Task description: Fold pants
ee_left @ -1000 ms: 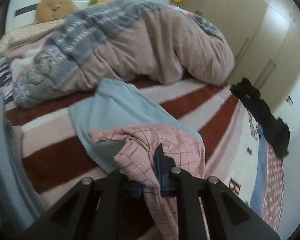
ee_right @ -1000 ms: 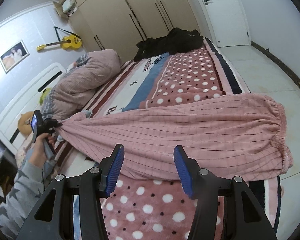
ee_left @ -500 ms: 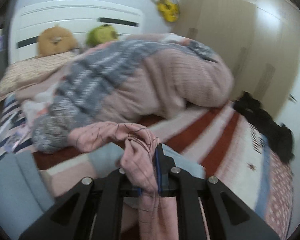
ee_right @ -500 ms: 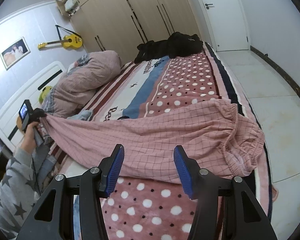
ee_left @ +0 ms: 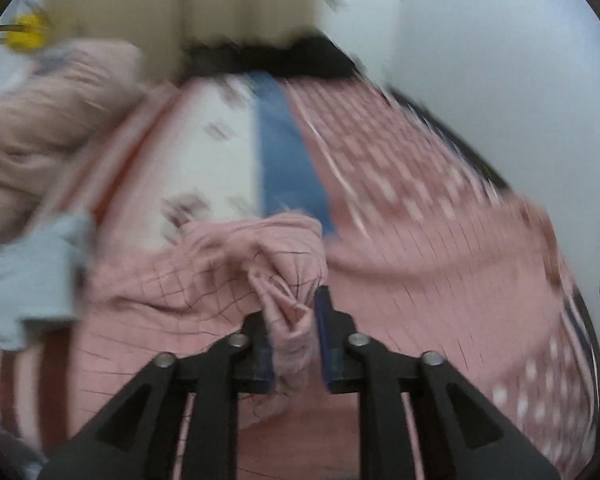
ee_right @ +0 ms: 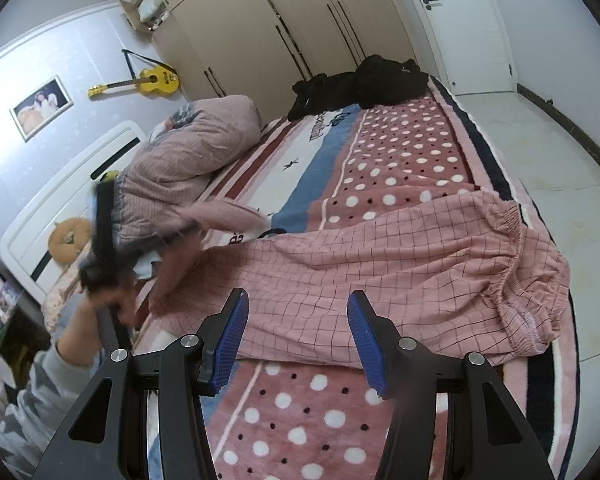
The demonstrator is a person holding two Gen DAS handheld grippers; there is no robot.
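While your left hand-held gripper [ee_left: 296, 332], jaws just parting, carries the pants [ee_right: 380, 264] cuff across, keep the right hand-held gripper [ee_right: 298, 344] half-open, empty; next release it at the waistband.

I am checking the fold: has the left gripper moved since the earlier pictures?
Yes. The left gripper swung from the headboard toward the pants, jaws opening around the cuff.

Pretty ordinary bedroom. The bed [ee_right: 400, 168] takes up most of the room, covered in a polka-dot and striped blanket [ee_right: 384, 148], white headboard [ee_right: 72, 184] off at 9 o'clock. Beige wardrobes [ee_right: 300, 20] run along the far wall at 12, white door [ee_right: 464, 24] at 1. A yellow guitar [ee_right: 148, 82] and a framed photo [ee_right: 40, 106] hang on the pale wall. Light tiled floor [ee_right: 560, 152] at 3.
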